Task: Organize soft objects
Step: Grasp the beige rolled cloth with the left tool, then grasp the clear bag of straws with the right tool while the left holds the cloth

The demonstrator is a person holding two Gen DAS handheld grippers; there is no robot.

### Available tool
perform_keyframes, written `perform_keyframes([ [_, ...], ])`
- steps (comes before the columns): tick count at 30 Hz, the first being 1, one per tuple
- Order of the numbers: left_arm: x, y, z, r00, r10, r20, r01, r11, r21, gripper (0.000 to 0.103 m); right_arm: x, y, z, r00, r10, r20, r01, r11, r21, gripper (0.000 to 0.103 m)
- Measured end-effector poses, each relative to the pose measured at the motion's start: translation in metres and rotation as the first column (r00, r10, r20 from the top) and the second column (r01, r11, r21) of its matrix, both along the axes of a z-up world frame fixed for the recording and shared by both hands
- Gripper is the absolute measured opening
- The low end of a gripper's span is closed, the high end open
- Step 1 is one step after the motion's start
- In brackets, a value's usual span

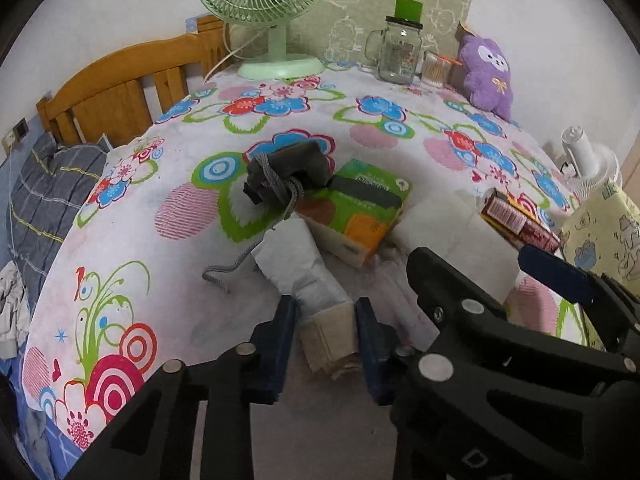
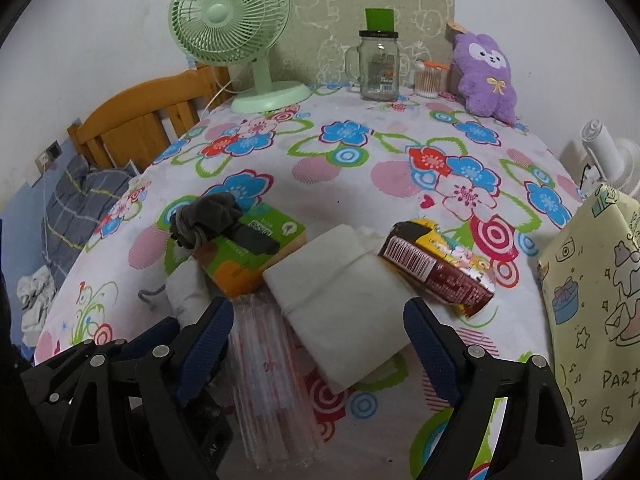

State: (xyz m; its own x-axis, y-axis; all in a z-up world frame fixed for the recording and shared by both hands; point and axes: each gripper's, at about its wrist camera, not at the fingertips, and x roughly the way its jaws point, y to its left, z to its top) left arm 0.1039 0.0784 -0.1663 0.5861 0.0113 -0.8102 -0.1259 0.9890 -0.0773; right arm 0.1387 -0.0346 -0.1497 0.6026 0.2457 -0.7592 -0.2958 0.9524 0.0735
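Note:
My left gripper (image 1: 326, 334) is shut on a white and beige tissue pack (image 1: 316, 304) that lies on the flowered tablecloth (image 1: 168, 184). The pack shows in the right wrist view (image 2: 188, 292) too. My right gripper (image 2: 320, 340) is open, its jaws on either side of a folded white cloth (image 2: 340, 304), just above it. A grey drawstring pouch (image 1: 280, 176) rests on a green tissue box (image 1: 360, 208). A purple plush toy (image 1: 486, 74) sits at the back right.
A green fan (image 1: 268, 4), a glass jar (image 1: 398, 52) and a cotton swab box (image 1: 434, 68) stand at the back. A brown snack packet (image 2: 440, 264) and a yellow gift bag (image 2: 596, 304) lie on the right. A clear plastic bundle (image 2: 272, 380) lies in front. A wooden headboard (image 1: 120, 84) stands on the left.

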Motion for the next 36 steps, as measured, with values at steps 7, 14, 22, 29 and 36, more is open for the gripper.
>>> perform_keyframes([
  [7,-0.010,-0.003,0.000,0.999,-0.047,-0.001,0.047,0.999,0.004,0.024,-0.008,0.003,-0.005,0.999,0.014,-0.029,-0.014,1.000,-0.021,0.082],
  [14,-0.020,-0.003,0.000,0.998,-0.064,0.001,0.064,0.998,0.007,0.024,-0.018,0.005,-0.008,0.998,0.028,-0.049,-0.028,1.000,-0.013,0.078],
  [22,-0.025,0.000,-0.001,0.997,-0.078,-0.012,0.079,0.996,0.029,0.024,-0.024,0.009,-0.012,0.996,0.032,-0.083,-0.032,0.999,0.006,0.069],
  [29,-0.025,0.006,-0.001,0.994,-0.107,-0.018,0.107,0.993,0.052,0.024,-0.025,0.017,-0.014,0.994,0.055,-0.093,-0.053,0.998,0.019,0.064],
  [36,-0.024,0.007,-0.002,0.993,-0.116,-0.021,0.117,0.992,0.044,0.024,-0.015,0.023,-0.021,0.989,0.065,-0.134,-0.063,0.998,0.022,0.061],
])
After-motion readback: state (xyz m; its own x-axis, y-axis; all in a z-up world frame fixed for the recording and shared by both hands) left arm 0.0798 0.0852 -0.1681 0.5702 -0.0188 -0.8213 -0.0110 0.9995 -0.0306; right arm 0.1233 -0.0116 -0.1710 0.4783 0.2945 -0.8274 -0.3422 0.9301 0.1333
